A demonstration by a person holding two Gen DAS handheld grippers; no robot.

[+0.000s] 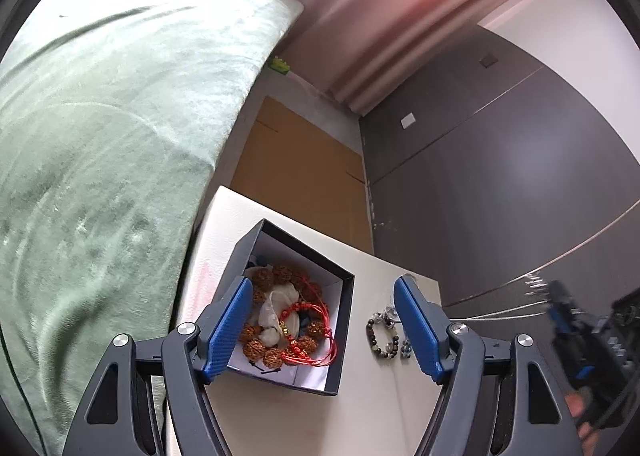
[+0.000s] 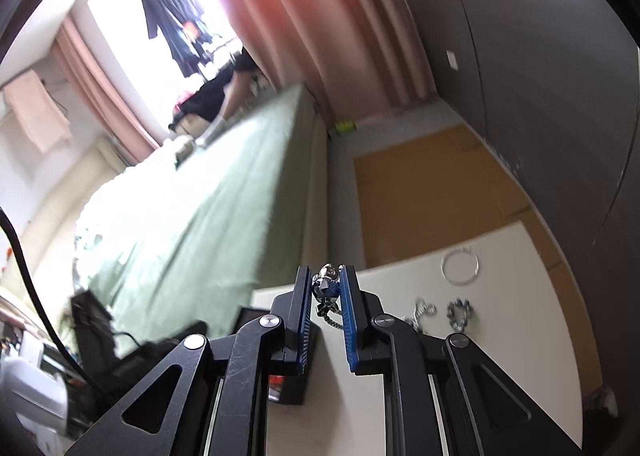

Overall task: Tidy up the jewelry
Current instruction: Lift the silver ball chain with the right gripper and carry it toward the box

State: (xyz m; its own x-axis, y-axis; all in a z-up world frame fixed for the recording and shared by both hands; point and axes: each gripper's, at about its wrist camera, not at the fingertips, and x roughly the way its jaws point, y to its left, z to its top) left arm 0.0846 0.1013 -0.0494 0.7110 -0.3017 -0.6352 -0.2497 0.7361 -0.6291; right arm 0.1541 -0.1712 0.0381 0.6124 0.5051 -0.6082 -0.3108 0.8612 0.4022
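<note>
A black box (image 1: 345, 320) with a white inside stands on the white table (image 1: 280, 416). In it lie a brown bead bracelet (image 1: 280, 276), a red cord bracelet (image 1: 310, 336) and a white pouch (image 1: 276, 308). My left gripper (image 1: 320, 282) hangs open over the box, with nothing between its pads. A dark bead bracelet (image 1: 380, 340) lies on the table right of the box. My right gripper (image 2: 326, 270) is raised above the table, shut on a silver and blue beaded chain (image 2: 328, 288) that dangles between its fingertips. A silver ring (image 2: 460, 266) and small chain pieces (image 2: 460, 314) lie on the table.
A bed under a green blanket (image 1: 100, 136) runs along the table's left side. Brown cardboard (image 1: 300, 160) covers the floor beyond the table. A dark wall panel (image 1: 500, 176) stands on the right, pink curtains (image 2: 320, 16) behind. A person (image 2: 228, 92) bends over the bed's far end.
</note>
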